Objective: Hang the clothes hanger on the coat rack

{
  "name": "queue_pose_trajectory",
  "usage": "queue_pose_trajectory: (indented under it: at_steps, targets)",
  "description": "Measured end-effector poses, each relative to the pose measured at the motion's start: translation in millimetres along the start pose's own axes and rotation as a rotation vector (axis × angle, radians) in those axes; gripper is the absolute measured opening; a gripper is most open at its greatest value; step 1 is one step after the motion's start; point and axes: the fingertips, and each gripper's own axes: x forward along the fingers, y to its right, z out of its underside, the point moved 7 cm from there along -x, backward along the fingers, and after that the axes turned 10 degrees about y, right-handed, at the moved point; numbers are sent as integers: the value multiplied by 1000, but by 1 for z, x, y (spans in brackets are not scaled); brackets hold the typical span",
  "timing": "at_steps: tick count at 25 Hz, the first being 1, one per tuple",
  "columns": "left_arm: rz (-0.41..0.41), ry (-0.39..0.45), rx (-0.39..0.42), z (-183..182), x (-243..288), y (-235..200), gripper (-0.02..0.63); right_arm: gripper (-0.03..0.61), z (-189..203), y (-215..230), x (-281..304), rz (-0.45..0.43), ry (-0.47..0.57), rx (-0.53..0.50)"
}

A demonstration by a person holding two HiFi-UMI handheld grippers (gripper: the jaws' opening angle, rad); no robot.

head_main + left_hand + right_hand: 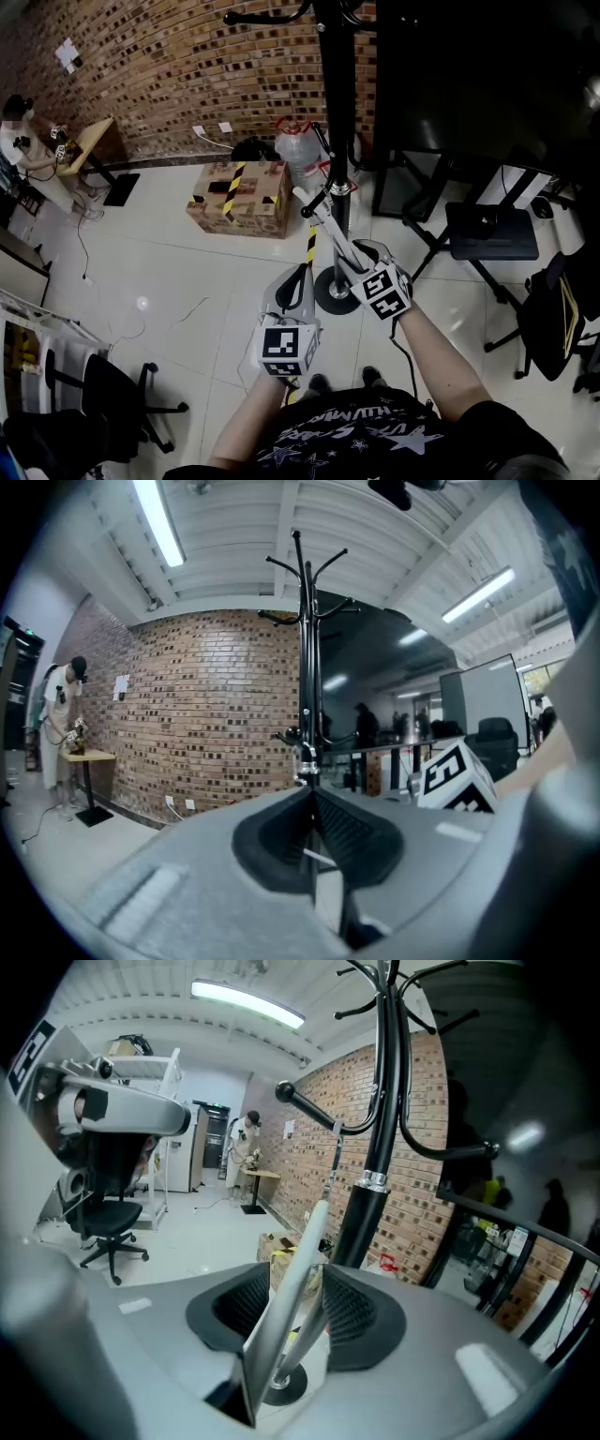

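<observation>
Now, with the right gripper (pixel 298 1288) standing open loosely around the arm of the clothes hanger (pixel 328 225) and the hook seemingly seated on a lower peg (pixel 309 1108) of the coat rack (pixel 339 94), draw straight back without snagging, keeping the closed, empty left gripper (pixel 312 799) clear.

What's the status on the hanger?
Left claw shut, empty. Right claw open, hanger between its jaws. Hook by lower peg of coat rack, seating unclear. No obstruction seen.
</observation>
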Motion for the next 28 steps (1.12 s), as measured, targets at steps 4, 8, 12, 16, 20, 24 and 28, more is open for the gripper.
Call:
queue_pose_trajectory:
  at_steps: [4, 8, 12, 16, 20, 24, 28]
  targets:
    - [20, 8, -5, -2, -2, 4, 5, 189, -11, 1, -17, 36, 61, 56]
    - [40, 30, -19, -8, -7, 5, 5, 207, -27, 12, -52, 144, 162, 95]
    - [54, 58, -40, -20, -7, 4, 5, 181, -55, 18, -85, 228, 251, 143]
    - [86, 75, -58, -27, -8, 6, 5, 123, -71, 8, -100, 303, 292, 165]
    - [133, 91, -77, -32, -19, 7, 5, 66, -79, -16, -108, 348, 324, 172]
    - [174, 92, -95, -37, -24, 3, 5, 23, -92, -31, -114, 391, 353, 183]
    - [194, 90, -105, -38, -30, -5, 5, 8, -103, -46, -114, 416, 379, 188]
